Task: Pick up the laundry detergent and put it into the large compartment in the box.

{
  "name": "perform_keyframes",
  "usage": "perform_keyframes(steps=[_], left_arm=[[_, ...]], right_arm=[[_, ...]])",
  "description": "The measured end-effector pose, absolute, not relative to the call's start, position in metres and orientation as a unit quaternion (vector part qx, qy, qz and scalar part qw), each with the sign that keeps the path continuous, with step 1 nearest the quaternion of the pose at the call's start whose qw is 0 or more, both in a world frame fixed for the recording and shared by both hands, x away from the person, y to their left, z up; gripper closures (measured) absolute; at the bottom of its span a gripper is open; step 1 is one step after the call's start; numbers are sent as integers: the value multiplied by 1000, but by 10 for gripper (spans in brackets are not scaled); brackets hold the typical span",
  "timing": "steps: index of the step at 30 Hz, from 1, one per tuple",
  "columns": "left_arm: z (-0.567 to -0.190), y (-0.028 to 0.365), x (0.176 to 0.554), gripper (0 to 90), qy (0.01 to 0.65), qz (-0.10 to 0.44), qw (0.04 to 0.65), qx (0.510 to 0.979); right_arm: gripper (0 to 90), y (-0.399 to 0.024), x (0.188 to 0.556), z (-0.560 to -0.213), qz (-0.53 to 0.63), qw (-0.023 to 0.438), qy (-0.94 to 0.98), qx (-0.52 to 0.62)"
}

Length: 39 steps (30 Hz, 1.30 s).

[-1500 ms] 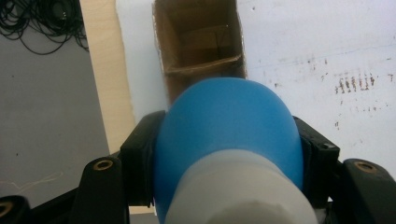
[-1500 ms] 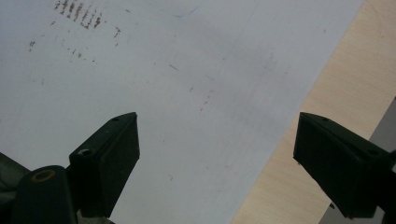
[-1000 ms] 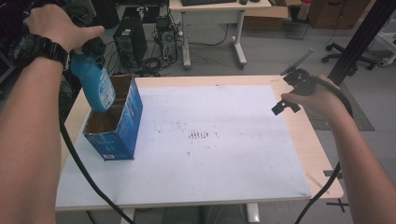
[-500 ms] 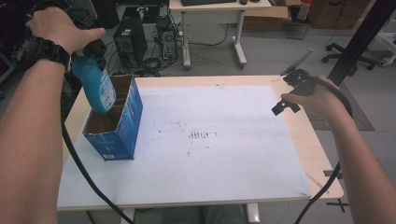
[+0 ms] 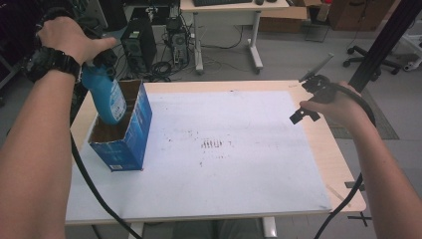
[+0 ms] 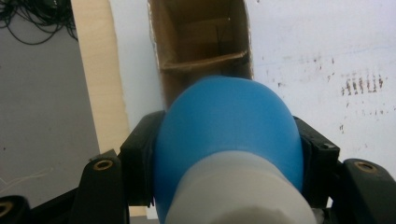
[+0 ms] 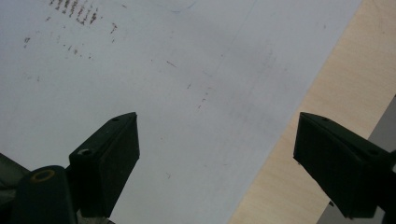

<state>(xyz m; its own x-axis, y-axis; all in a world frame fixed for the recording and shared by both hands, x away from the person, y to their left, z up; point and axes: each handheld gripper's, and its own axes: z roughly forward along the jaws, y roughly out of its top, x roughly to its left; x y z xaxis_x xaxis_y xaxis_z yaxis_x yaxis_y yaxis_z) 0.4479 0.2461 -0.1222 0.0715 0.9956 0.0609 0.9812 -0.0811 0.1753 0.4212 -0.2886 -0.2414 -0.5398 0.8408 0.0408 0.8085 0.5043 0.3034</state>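
Observation:
A blue bottle (image 5: 107, 97) with a white label hangs bottom-down, its base dipping into the open top of a blue cardboard box (image 5: 130, 134) at the table's left. My left gripper (image 5: 102, 62) is shut on the bottle's upper part. In the left gripper view the bottle (image 6: 229, 135) sits between both black jaws, above the box's brown divided inside (image 6: 203, 42). My right gripper (image 5: 306, 99) hovers open over the table's right side; in the right gripper view its jaws (image 7: 217, 154) stand wide apart with nothing between them.
A white sheet (image 5: 224, 149) with dark smudges (image 5: 214, 145) covers most of the wooden table (image 5: 343, 169). Black cables trail from both grippers. Behind the table stand a desk (image 5: 229, 20), computer towers (image 5: 134, 45) and an office chair (image 5: 378, 52).
The left hand has shifted the bottle slightly, keeping it at the box's opening. The right hand has stayed put.

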Motion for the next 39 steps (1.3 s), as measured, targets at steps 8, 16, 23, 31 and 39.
perform_keyframes(steps=[8, 16, 23, 31, 39], left_arm=[[-133, 246, 450, 375, 677, 75, 39, 731], [-142, 245, 452, 375, 675, 70, 36, 733], [-149, 243, 453, 375, 675, 66, 35, 734], [-157, 241, 455, 375, 674, 60, 30, 736], [-167, 242, 456, 375, 673, 54, 29, 737]], right_arm=[[143, -289, 421, -244, 147, 54, 866, 476], [143, -291, 422, -245, 145, 53, 865, 477], [143, -292, 422, -245, 145, 54, 865, 478], [142, -294, 421, -243, 144, 56, 864, 480], [142, -294, 421, -244, 142, 57, 865, 478]])
